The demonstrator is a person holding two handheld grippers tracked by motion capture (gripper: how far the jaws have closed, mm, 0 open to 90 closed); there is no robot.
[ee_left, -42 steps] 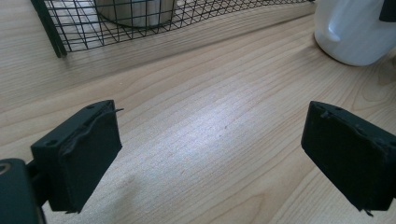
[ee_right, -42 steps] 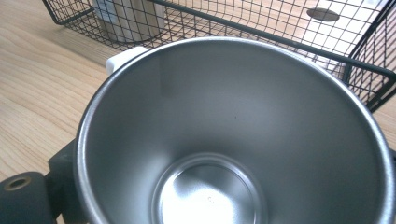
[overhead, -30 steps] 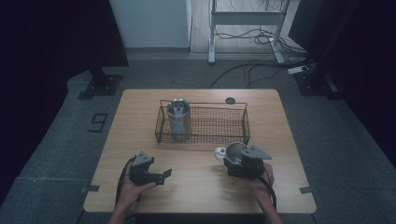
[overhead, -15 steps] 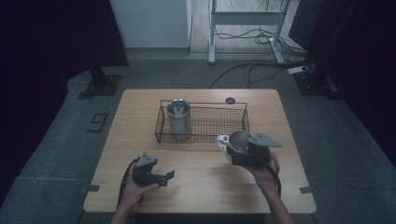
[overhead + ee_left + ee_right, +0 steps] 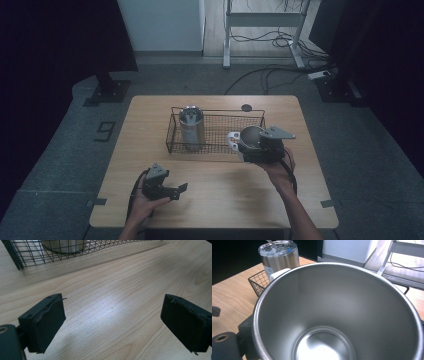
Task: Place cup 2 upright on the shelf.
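**High view: steel cup held at the wire basket's near edge**

High view shows the right gripper (image 5: 243, 146) holding an open stainless-steel cup with a white handle (image 5: 251, 137) just at the near right rim of the black wire basket (image 5: 218, 131) on the light wooden table (image 5: 225, 195). Its fingers are pinching the cup. Inside the basket's left end stands a lidded stainless-steel tumbler (image 5: 191, 126). Well in front of the basket, the left gripper (image 5: 176, 190) rests low, fingers (image 5: 42, 323) spread over bare wood.
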